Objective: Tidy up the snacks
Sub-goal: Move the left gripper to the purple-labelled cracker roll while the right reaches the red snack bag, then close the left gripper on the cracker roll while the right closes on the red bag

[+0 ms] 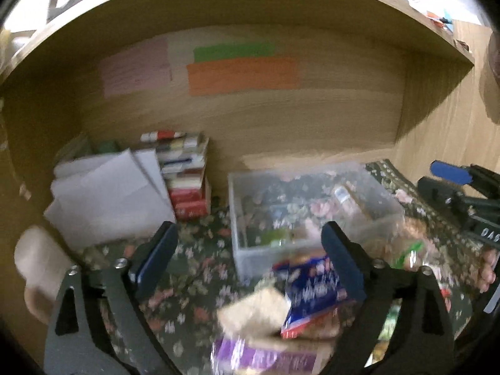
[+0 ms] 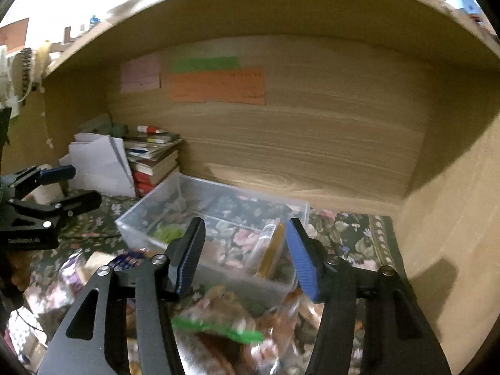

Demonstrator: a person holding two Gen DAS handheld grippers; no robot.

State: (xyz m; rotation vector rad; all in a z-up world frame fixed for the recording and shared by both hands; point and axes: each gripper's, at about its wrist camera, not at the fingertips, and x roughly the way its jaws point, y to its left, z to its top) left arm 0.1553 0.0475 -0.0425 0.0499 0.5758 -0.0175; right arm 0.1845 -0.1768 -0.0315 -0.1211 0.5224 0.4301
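Note:
A clear plastic box [image 1: 250,250] [image 2: 140,218] stands on the floral cloth inside a wooden alcove. A slim clear packet [image 2: 270,250] [image 1: 347,200] leans inside it, beside something green [image 2: 168,231]. My left gripper [image 1: 250,250] is open above a pile of snacks: a blue-and-red packet [image 1: 312,293], a beige cracker pack [image 1: 256,312] and a purple packet [image 1: 250,356]. My right gripper [image 2: 245,250] is open over the box's near edge, above a clear bag with a green band [image 2: 218,328]. Each gripper shows in the other's view: the right [image 1: 453,184], the left [image 2: 62,187].
A stack of books [image 1: 187,175] [image 2: 153,162] and white folded papers [image 1: 109,193] [image 2: 100,162] stand at the back left. Coloured notes [image 1: 243,75] [image 2: 218,86] are stuck on the back wall. The alcove's side wall [image 2: 453,218] is close on the right.

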